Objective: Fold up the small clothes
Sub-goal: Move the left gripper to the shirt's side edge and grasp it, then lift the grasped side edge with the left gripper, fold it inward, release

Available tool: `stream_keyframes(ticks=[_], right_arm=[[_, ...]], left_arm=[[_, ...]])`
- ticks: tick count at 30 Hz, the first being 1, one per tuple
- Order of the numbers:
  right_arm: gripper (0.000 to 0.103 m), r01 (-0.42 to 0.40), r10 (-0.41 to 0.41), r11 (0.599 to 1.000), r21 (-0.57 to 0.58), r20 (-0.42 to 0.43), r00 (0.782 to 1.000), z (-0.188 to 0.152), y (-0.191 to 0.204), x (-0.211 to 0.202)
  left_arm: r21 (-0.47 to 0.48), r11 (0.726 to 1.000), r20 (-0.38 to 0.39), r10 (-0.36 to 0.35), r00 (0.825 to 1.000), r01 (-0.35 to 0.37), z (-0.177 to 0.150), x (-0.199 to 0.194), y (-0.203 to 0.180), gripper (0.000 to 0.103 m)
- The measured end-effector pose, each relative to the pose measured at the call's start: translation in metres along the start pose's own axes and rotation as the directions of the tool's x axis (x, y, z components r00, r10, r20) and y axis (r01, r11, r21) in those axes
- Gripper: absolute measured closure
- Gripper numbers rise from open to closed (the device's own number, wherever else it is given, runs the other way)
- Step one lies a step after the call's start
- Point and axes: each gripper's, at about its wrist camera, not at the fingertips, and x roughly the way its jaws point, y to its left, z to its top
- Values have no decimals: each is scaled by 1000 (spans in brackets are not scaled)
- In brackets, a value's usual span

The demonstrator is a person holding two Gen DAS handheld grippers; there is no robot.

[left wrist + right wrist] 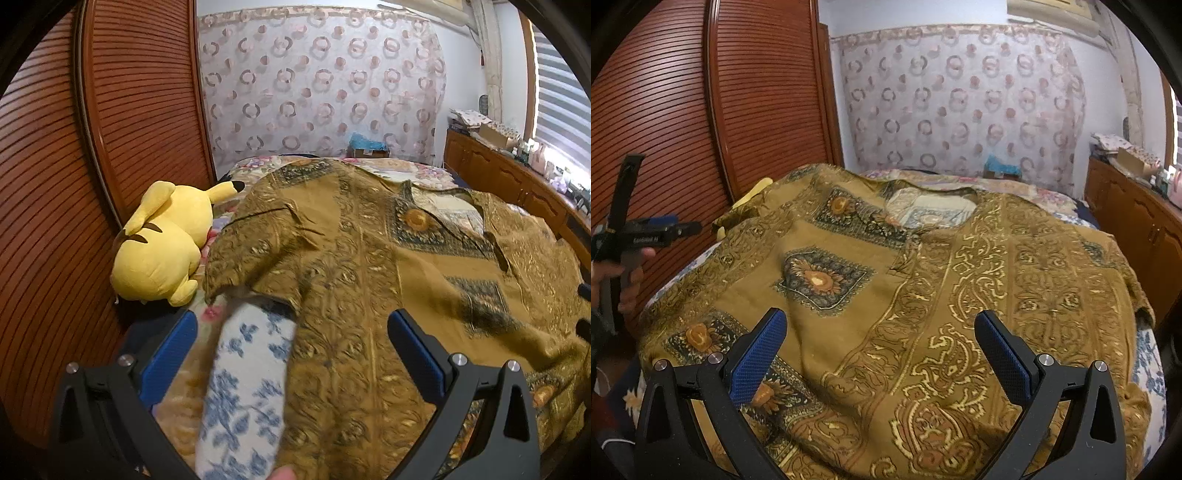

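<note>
A mustard-gold patterned shirt [354, 258] lies spread on the bed, neckline toward the far wall; it also fills the right wrist view [923, 277]. My left gripper [291, 332] is open and empty, hovering over the shirt's left sleeve [251, 251] and left edge. My right gripper [879, 343] is open and empty, just above the shirt's lower middle. The left gripper also shows at the left edge of the right wrist view [646, 232], held in a hand.
A yellow plush toy [162, 243] lies at the bed's left edge by the wooden louvred wardrobe [92, 166]. A blue-and-white floral cloth [243, 391] lies under the shirt. A wooden dresser [517, 184] stands on the right. A patterned curtain [321, 85] hangs behind.
</note>
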Motion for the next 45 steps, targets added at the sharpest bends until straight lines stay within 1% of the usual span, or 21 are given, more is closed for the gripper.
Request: stream_keyframes(ticks=[5,8,10,12,14,16,17,18,19,20,22,23,25,27,28,31,37,41,45], right_arm=[[0,-16,15,1000,-19,-21,1000,5,2,11],[0,-30,28,999,-34,-43,999,8,6,20],[0,-46,44,998,-37,-64,997,11,7,27],[0,-64,61,997,-35,-78,995,13,8,33],[1,-78,74,996,-34,-93,993,16,9,39],[1,-98,95,995,-28,-108,990,19,9,44],[1,-107,104,994,-24,-117,988,21,9,47],[1,-115,112,993,-21,-125,986,23,9,49],[2,-124,120,992,-19,-131,984,25,10,51],[2,-132,129,991,-17,-134,983,27,10,52],[2,-146,143,989,-11,-138,980,29,11,52],[2,-150,147,989,-10,-138,979,29,12,53],[2,-156,154,988,-7,-140,978,28,13,53],[2,-160,158,987,-7,-147,976,24,14,54],[2,-160,158,987,-7,-151,976,23,14,55],[2,-161,158,987,-7,-157,975,20,14,56],[2,-160,158,987,-2,-150,976,19,12,52],[2,-154,153,988,7,-140,978,17,7,47],[2,-132,129,991,-14,-138,982,14,2,39]], left_arm=[[-11,1000,-27,-12,1000,12,13,19,19,0],[-23,999,-52,-32,998,31,20,32,28,0],[-29,999,-68,-28,997,26,24,41,35,7],[-33,999,-87,-13,996,10,26,51,40,10],[-31,999,-99,-15,995,12,25,59,44,17],[-19,1000,-120,-13,993,11,25,70,47,27],[-12,1000,-126,-8,992,7,25,72,48,28],[-3,1000,-128,-1,992,0,25,75,49,34],[5,1000,-132,4,991,-3,25,79,50,44],[9,1000,-141,8,990,-6,25,82,51,49],[9,1000,-148,5,989,-4,26,87,54,64],[10,1000,-146,-1,989,2,26,87,54,67],[17,1000,-139,-5,990,7,29,88,54,85],[37,999,-145,-12,989,18,32,88,51,94],[53,998,-145,-7,989,15,33,88,48,97],[81,997,-117,12,993,-2,43,79,40,100],[117,992,-48,-35,998,41,72,51,18,100],[181,976,-12,-123,992,123,95,30,-24,100],[236,950,-24,-204,979,203,104,17,-65,100]])
